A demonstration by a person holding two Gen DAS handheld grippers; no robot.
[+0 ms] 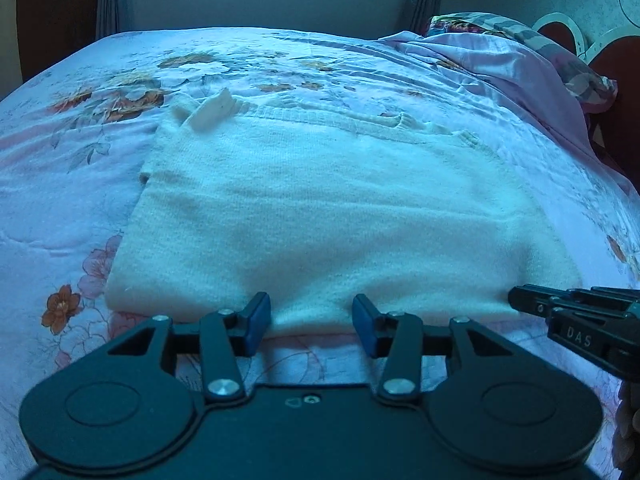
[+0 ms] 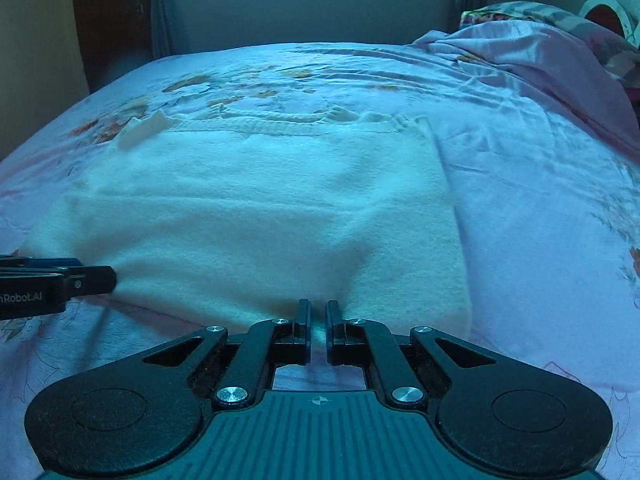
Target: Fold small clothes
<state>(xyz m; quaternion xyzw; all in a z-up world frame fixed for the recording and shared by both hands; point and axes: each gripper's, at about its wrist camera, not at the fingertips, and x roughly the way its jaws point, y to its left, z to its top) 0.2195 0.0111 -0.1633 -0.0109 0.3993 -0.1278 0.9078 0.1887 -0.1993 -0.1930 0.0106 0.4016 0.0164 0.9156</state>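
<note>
A white knitted sweater (image 1: pixel 320 200) lies flat on the bed, its ribbed edge at the far side. It also shows in the right wrist view (image 2: pixel 260 208). My left gripper (image 1: pixel 311 316) is open, its blue-padded fingers either side of the sweater's near edge. My right gripper (image 2: pixel 318 322) is shut on the sweater's near edge, with white fabric pinched between the fingers. The right gripper also shows at the right of the left wrist view (image 1: pixel 520 300). The left gripper shows at the left of the right wrist view (image 2: pixel 108 278).
The bed has a pale floral sheet (image 1: pixel 60 208). A bunched lilac blanket (image 1: pixel 500 60) and a patterned pillow lie at the far right. A wall, a window and curtains (image 2: pixel 160 8) stand beyond the bed.
</note>
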